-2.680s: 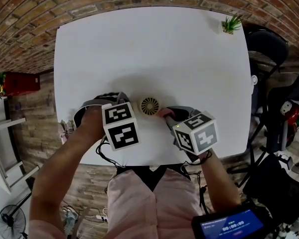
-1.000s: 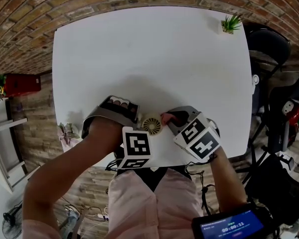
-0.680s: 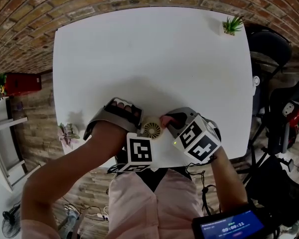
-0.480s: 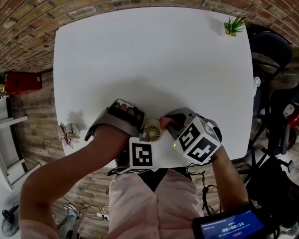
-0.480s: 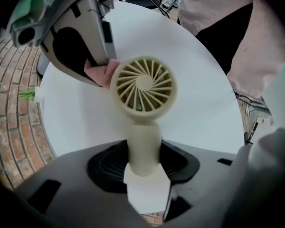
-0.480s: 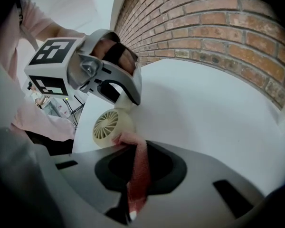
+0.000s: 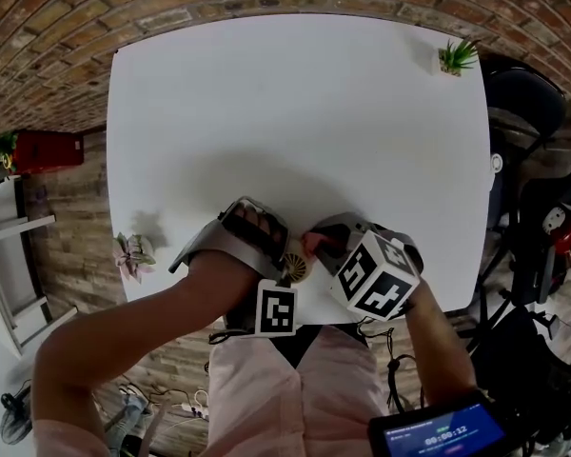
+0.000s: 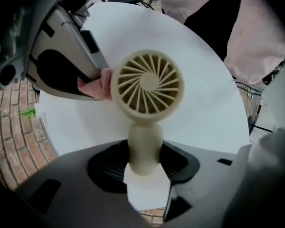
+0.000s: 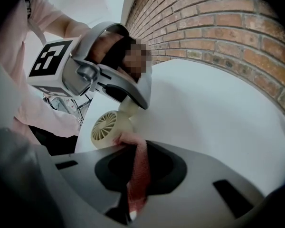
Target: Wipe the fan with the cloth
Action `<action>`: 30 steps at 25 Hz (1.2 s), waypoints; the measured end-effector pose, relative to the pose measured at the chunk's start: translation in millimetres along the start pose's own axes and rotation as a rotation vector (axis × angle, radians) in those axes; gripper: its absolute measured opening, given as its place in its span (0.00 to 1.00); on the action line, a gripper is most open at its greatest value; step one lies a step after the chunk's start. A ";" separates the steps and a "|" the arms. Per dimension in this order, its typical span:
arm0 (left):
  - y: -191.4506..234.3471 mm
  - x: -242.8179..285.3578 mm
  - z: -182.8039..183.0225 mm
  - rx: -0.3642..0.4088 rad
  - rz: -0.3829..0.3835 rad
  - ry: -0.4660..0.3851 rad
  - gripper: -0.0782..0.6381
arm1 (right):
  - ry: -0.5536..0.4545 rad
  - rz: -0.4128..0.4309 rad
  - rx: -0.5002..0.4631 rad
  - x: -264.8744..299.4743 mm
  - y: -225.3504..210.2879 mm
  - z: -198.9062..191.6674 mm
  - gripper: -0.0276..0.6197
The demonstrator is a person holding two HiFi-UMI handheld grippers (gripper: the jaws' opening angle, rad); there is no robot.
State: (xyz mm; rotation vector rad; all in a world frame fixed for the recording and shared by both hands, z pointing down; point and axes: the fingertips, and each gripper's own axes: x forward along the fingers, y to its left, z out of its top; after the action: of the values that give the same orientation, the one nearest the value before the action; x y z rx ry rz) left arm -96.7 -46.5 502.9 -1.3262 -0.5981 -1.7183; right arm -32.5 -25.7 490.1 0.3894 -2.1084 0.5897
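Cream fan (image 8: 147, 87) handle clamped in left gripper (image 8: 143, 172) jaws, steadying it; right gripper (image 9: 133, 194) jaws pinch pink cloth (image 9: 137, 160) against the head's 9 o'clock rim for wiping.

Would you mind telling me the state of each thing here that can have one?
fan: gripped by its handle, grille facing the left gripper view.
cloth: bunched, touching the edge of the fan's head.
left claw: shut on the fan's handle.
right claw: shut on the cloth.
potted plant: upright at the table's far corner.
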 end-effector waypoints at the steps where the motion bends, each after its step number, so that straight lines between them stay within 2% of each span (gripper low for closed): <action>1: -0.2 -0.1 -0.1 0.003 -0.001 0.001 0.39 | -0.001 0.001 -0.003 0.3 0.0 0.8 0.09; 17: -0.6 -0.4 1.8 0.076 0.008 0.029 0.39 | -0.048 0.040 -0.094 6.3 1.2 26.1 0.10; 20: -0.5 -0.6 2.1 0.075 0.012 0.030 0.39 | -0.065 0.055 -0.132 5.5 3.8 33.0 0.10; 25: -0.5 -0.7 0.4 0.065 0.016 0.035 0.39 | -0.035 0.063 -0.223 4.0 6.5 27.8 0.10; 30: -0.5 0.9 -0.7 0.023 0.000 0.019 0.39 | -0.023 0.082 -0.232 -3.1 11.3 14.3 0.09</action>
State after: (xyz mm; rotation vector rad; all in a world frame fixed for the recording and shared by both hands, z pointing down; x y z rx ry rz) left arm -97.5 -47.0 503.6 -1.2927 -0.6051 -1.7176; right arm -45.9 -23.8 477.5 0.1798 -2.1940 0.3823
